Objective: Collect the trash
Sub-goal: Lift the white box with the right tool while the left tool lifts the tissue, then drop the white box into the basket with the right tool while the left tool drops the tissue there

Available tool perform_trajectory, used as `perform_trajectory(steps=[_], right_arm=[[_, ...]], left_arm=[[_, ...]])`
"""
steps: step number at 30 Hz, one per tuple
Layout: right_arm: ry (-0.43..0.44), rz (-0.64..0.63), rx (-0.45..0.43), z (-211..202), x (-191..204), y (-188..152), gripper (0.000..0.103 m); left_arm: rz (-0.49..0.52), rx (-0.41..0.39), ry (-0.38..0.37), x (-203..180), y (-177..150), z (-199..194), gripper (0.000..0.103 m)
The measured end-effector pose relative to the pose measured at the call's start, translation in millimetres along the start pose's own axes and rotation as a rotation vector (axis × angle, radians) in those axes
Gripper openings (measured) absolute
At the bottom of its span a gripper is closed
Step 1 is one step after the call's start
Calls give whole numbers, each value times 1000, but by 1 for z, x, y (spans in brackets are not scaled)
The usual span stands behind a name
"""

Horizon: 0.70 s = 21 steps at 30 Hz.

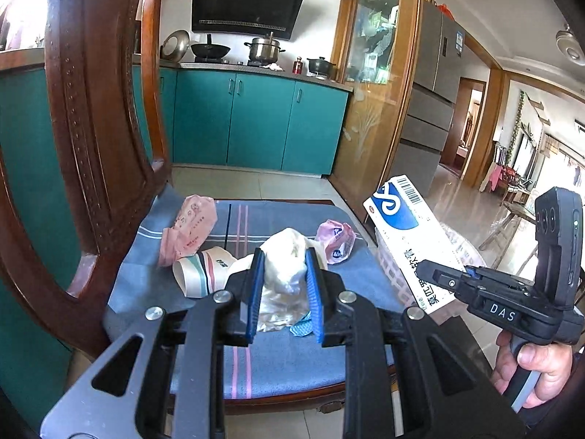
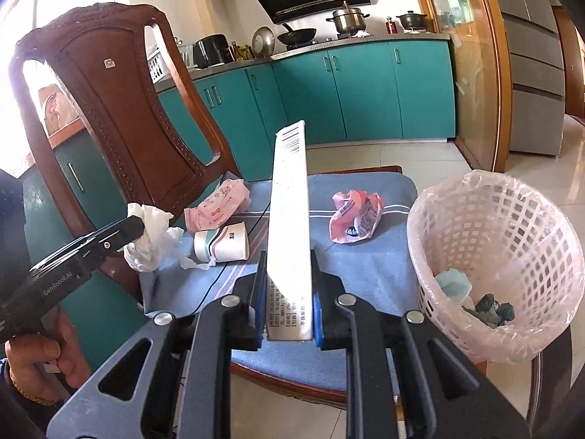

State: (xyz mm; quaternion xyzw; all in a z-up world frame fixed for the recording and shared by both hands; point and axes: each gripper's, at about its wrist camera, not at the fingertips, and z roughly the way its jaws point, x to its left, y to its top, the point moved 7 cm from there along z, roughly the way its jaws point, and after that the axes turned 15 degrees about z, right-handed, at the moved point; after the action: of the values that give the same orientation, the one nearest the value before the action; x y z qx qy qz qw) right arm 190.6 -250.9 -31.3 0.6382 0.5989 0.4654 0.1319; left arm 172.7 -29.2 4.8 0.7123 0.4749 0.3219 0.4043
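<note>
Above the chair cushion (image 2: 365, 267), the left claw (image 1: 283, 256) grips a crumpled tissue (image 1: 285, 267) while the right claw (image 2: 287, 292) clamps a white box (image 2: 289, 226) beside the basket (image 2: 493, 219).

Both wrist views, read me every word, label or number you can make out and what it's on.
"DAS": on the black right gripper.
"GenRobot.AI": on the black left gripper.
White-and-blue cardboard medicine box: barcode and Chinese print, too blurred to read.
Crumpled pink printed wrapper, striped paper cup: print too small.

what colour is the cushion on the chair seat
Blue with pink and white stripes; the cushion shows best in the right wrist view.
</note>
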Motion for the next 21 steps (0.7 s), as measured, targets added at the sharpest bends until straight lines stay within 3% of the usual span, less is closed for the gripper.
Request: perform_trajectory(steps=[21], right_arm=[[-3,-17,16,9,5,-5,19]], left_arm=[[-10,19,7,2,-2,-5,23]])
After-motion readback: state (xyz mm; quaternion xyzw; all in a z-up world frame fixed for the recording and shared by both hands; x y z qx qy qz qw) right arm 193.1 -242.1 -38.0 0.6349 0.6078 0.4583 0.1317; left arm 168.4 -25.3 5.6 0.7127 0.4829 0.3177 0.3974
